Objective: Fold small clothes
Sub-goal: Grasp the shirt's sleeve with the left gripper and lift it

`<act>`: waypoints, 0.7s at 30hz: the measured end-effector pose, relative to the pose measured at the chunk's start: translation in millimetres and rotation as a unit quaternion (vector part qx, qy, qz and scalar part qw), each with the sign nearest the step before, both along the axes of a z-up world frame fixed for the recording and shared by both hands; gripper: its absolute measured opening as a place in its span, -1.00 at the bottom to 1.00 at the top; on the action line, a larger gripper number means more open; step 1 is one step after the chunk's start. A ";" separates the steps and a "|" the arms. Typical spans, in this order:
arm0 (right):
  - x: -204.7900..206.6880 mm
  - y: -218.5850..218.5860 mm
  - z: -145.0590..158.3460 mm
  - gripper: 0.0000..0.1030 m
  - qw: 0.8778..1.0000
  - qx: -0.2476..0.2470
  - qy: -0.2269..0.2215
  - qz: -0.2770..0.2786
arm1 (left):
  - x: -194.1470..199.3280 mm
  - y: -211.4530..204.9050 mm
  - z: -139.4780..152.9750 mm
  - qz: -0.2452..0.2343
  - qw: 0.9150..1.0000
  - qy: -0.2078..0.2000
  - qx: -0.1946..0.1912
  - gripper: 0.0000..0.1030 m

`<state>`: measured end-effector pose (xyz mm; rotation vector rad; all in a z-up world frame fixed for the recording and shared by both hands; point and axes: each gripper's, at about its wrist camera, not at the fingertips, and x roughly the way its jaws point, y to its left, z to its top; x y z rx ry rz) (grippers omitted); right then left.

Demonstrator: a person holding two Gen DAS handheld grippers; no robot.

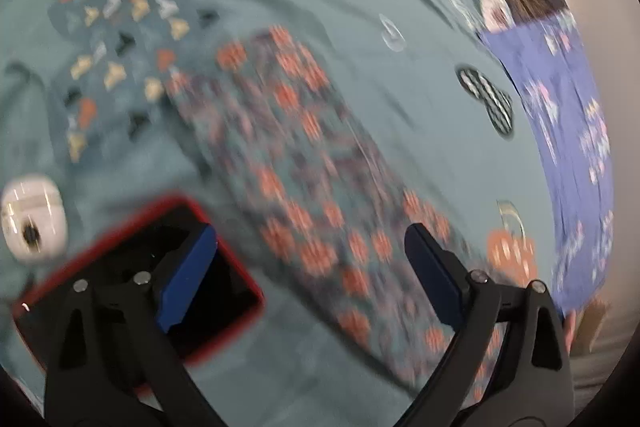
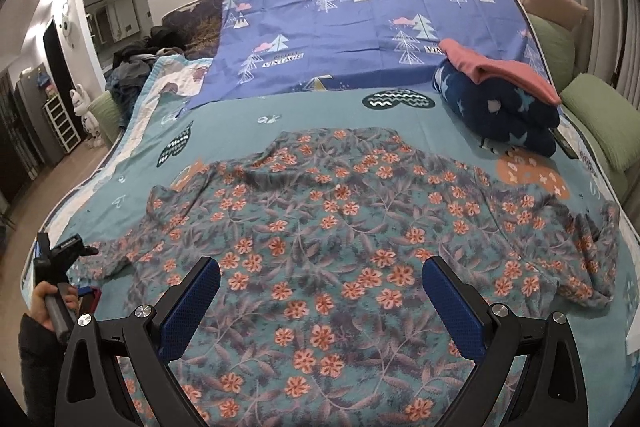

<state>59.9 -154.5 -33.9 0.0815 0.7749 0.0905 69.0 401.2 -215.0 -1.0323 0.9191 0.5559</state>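
Note:
A teal floral garment with orange flowers (image 2: pixel 340 239) lies spread flat on the teal bed cover (image 2: pixel 320 111). My right gripper (image 2: pixel 320 303) is open and empty above its near part. In the blurred left wrist view the same garment (image 1: pixel 316 163) shows as a long strip, and my left gripper (image 1: pixel 310 271) is open and empty above its near end. The left gripper also shows in the right wrist view (image 2: pixel 64 255), held by a hand at the garment's left sleeve. A second dark teal garment with small prints (image 1: pixel 116 63) lies beyond on the left.
A red-edged black phone (image 1: pixel 168 279) and a white round device (image 1: pixel 34 219) lie by the left gripper. A rolled navy star blanket (image 2: pixel 500 107) with a pink cloth (image 2: pixel 504 67) sits at the back right. A purple tree-print sheet (image 2: pixel 360 27) covers the far bed.

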 end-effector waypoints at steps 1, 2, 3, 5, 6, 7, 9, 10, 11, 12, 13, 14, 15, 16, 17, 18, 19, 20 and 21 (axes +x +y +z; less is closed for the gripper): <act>1.4 -1.0 -1.2 0.99 1.000 0.003 0.002 -0.002 | 0.9 2.8 0.3 0.009 1.000 0.000 -0.001 0.76; 2.7 -1.8 -2.2 0.99 1.000 0.006 0.004 -0.003 | 2.4 6.0 -2.4 0.013 1.000 -0.009 -0.012 0.67; 3.8 -3.0 -3.2 0.99 1.000 0.008 0.006 -0.004 | 7.0 14.6 -8.4 0.014 0.999 -0.014 -0.026 0.39; 4.9 -5.1 -4.7 0.99 1.000 0.012 0.008 -0.007 | 10.3 20.8 -19.0 0.022 0.998 -0.019 -0.052 0.00; 4.9 -5.9 -5.1 0.99 1.000 0.012 0.009 -0.008 | 11.9 23.9 -22.5 0.025 0.998 -0.019 -0.051 -0.30; 4.9 -7.4 -5.5 0.99 1.000 0.013 0.009 -0.010 | 12.3 25.8 -23.2 0.024 0.998 -0.019 -0.047 -0.67; 4.3 -11.7 -5.6 0.99 1.000 0.013 0.009 -0.014 | 15.5 23.0 -13.7 0.019 0.999 -0.032 -0.029 -0.85; 3.7 -13.9 -5.5 0.99 1.000 0.013 0.008 -0.017 | 20.8 19.2 -2.9 0.014 0.999 -0.045 -0.010 -0.85; 2.9 -16.5 -5.0 0.99 1.000 0.014 0.008 -0.019 | 24.9 14.8 6.3 0.008 0.999 -0.053 0.005 -0.85; 2.3 -19.4 -4.8 0.99 1.000 0.015 0.008 -0.022 | 28.7 7.5 19.8 -0.001 0.998 -0.064 0.026 -0.85; 1.9 -22.6 -4.8 0.99 0.999 0.017 0.008 -0.026 | 33.0 -4.8 37.7 -0.018 0.995 -0.080 0.049 -0.86; 1.6 -25.2 -5.1 0.99 0.999 0.020 0.008 -0.028 | 36.7 -14.8 50.6 -0.033 0.993 -0.092 0.064 -0.86; 1.3 -27.5 -5.9 0.99 0.999 0.022 0.009 -0.031 | 44.1 -27.6 66.6 -0.052 0.989 -0.109 0.081 -0.86; 1.0 -29.6 -6.3 0.99 0.999 0.026 0.009 -0.033 | 51.4 -41.7 82.2 -0.072 0.985 -0.124 0.097 -0.86; 0.0 -32.7 -6.3 0.99 0.999 0.033 0.009 -0.036 | 57.5 -56.8 97.4 -0.092 0.980 -0.140 0.111 -0.86; -1.1 -34.8 -6.4 0.99 0.999 0.038 0.008 -0.037 | 68.5 -76.3 114.9 -0.120 0.972 -0.159 0.122 -0.86; -2.5 -37.3 -6.2 0.99 0.998 0.043 0.007 -0.037 | 76.7 -97.3 129.2 -0.147 0.965 -0.174 0.130 -0.86; -3.8 -39.5 -6.2 0.99 0.998 0.044 0.006 -0.038 | 84.6 -128.6 147.2 -0.187 0.953 -0.194 0.137 -0.86; -5.0 -42.5 -6.2 0.99 0.998 0.044 0.006 -0.041 | 88.2 -147.6 156.4 -0.212 0.945 -0.207 0.138 -0.86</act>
